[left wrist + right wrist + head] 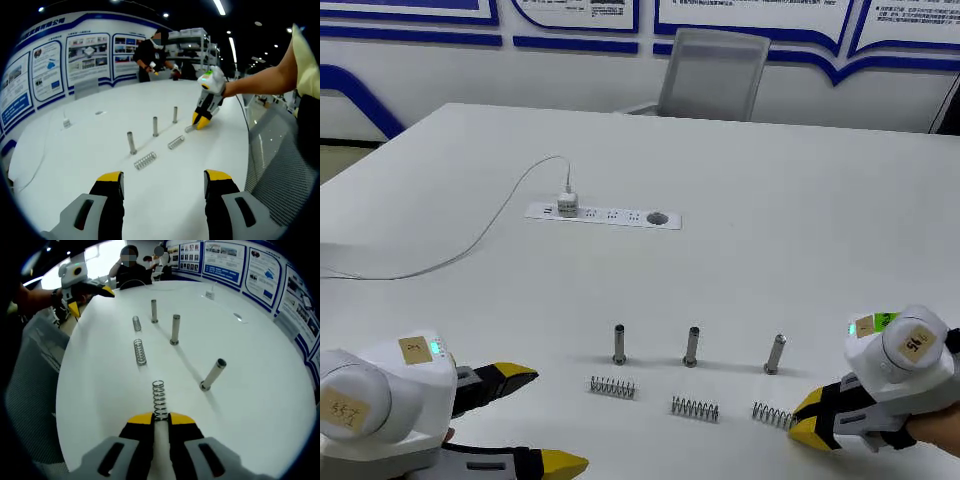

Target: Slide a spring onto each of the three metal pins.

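The white tabletop (770, 200) runs away ahead of both sets of fingers. An office chair (712, 75) sits at its far edge, and a power strip (603, 214) lies well beyond the fingertips.

My left gripper (162, 177) hovers over bare tabletop with its fingers released, a wide gap between them and nothing in it. My right gripper (160, 417) has its fingers clenched on the near end of the gripped spring (159, 397), which lies flat and runs straight out from the tips.

Three metal pins stand in a row. The nearest pin (212, 375) is just ahead and right of my right fingers, and the middle pin (175, 330) and far pin (154, 311) stand further out. The middle spring (140, 351) and far spring (136, 323) lie loose beyond the gripped one, beside the pins and on none of them.
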The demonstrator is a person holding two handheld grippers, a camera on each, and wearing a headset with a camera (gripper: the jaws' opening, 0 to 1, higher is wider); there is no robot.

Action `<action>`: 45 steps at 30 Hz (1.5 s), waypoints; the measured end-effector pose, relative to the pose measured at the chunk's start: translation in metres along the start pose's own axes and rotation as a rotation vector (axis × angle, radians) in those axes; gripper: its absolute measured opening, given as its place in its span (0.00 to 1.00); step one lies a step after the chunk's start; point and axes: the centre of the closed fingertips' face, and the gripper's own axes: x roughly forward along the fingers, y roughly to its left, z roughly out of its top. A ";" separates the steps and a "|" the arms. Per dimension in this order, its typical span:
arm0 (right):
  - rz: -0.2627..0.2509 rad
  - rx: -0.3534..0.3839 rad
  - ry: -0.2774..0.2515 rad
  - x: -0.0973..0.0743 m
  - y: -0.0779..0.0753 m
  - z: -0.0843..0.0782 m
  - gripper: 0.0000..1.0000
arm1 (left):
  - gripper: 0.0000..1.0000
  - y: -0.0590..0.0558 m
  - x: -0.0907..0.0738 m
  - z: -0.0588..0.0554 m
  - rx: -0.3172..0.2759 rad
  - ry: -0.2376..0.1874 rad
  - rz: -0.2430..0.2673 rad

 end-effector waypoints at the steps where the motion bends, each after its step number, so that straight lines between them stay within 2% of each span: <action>1: 0.000 -0.001 0.002 0.000 0.000 0.000 0.12 | 0.66 -0.001 0.000 0.001 0.002 -0.001 -0.003; 11: -0.003 0.005 -0.011 -0.004 0.003 0.004 0.11 | 0.63 -0.015 0.011 0.006 0.025 -0.005 -0.046; 16: -0.005 0.001 -0.016 -0.010 0.008 0.008 0.11 | 0.61 -0.022 0.022 0.011 0.047 -0.005 -0.078; 21: 0.009 -0.023 -0.036 -0.016 0.018 0.021 0.11 | 0.59 -0.033 0.035 0.019 0.080 -0.011 -0.120; 29: 0.038 -0.098 -0.045 -0.017 0.037 0.046 0.11 | 0.54 -0.049 0.052 0.027 0.126 -0.012 -0.179; 39: 0.084 -0.172 -0.048 -0.015 0.058 0.068 0.11 | 0.49 -0.066 0.067 0.029 0.162 -0.002 -0.236; 45: 0.112 -0.210 -0.049 -0.012 0.068 0.076 0.11 | 0.45 -0.071 0.069 0.028 0.175 0.001 -0.253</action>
